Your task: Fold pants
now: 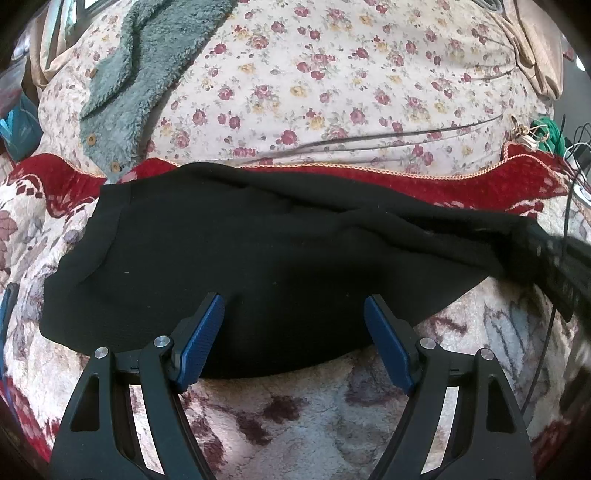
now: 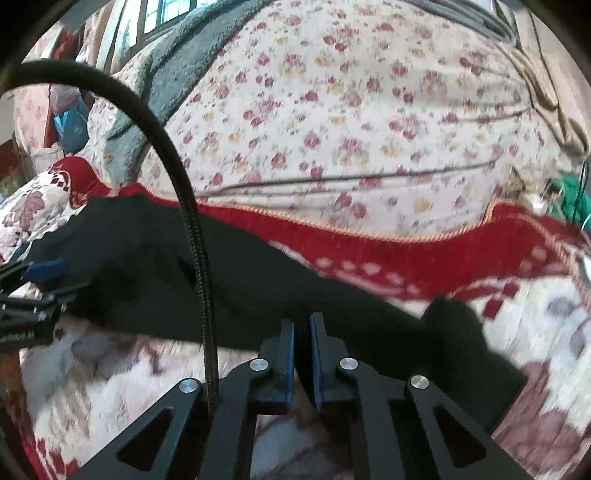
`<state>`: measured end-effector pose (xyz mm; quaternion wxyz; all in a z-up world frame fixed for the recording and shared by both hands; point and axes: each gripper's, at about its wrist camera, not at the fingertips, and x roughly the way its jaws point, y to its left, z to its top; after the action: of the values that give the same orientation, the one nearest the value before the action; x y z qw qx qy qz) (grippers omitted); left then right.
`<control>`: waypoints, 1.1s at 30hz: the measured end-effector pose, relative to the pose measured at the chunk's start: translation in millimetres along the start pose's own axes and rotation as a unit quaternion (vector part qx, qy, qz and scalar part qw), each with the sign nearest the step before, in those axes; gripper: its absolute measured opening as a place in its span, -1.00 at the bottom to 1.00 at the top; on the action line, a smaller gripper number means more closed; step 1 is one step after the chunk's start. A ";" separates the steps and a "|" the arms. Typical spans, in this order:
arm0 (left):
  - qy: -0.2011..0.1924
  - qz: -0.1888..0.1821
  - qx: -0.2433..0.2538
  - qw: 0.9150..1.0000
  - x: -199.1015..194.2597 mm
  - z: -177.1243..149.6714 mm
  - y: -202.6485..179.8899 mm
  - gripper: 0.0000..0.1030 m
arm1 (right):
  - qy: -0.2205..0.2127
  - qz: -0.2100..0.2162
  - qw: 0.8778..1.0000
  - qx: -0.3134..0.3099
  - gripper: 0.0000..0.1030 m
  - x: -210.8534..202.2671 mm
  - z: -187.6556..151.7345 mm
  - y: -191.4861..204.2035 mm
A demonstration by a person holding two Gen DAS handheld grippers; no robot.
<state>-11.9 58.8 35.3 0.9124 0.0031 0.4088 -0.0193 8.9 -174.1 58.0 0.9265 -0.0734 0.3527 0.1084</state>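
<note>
Surface: a plush cream blanket with maroon leaf print and red border point(image 1: 295, 424) is covering the near bed, a rose-print sheet point(image 1: 332, 74) lying beyond.
Pants: black knit pants point(image 1: 240, 258) are lying across the blanket.
Left gripper point(image 1: 294, 314): hovering, jaws wide, holding nothing.
Right gripper point(image 2: 302, 325): pinching the pants' near edge, jaws nearly closed.
Room: a window point(image 2: 166, 14) is showing far left.

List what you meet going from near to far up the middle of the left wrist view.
Left claw → pale plush blanket → black pants → blanket's red border → floral bedsheet.
</note>
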 end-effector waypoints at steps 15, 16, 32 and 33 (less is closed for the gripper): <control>0.011 -0.004 -0.024 1.000 7.3 5.3 14.9 0.55 | -0.008 -0.080 0.997 0.001 -0.85 93.0 104.4 -59.9; 0.014 -0.003 -0.026 1.000 8.9 5.8 16.5 0.55 | 0.002 -0.072 0.997 0.016 -0.81 104.1 106.1 -66.1; 0.003 -0.031 -0.037 0.999 -9.2 4.4 18.4 0.55 | 0.024 0.040 0.995 0.090 -0.29 -38.1 -0.9 -96.5; 0.002 -0.032 -0.041 0.999 -10.6 4.5 19.2 0.55 | 0.033 0.040 0.995 0.089 -0.28 -42.2 -11.5 -94.8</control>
<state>-14.9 78.3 46.1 0.9097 -0.0469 0.4114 -0.0317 -5.1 -274.4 83.4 0.9120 0.0199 0.3942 0.1114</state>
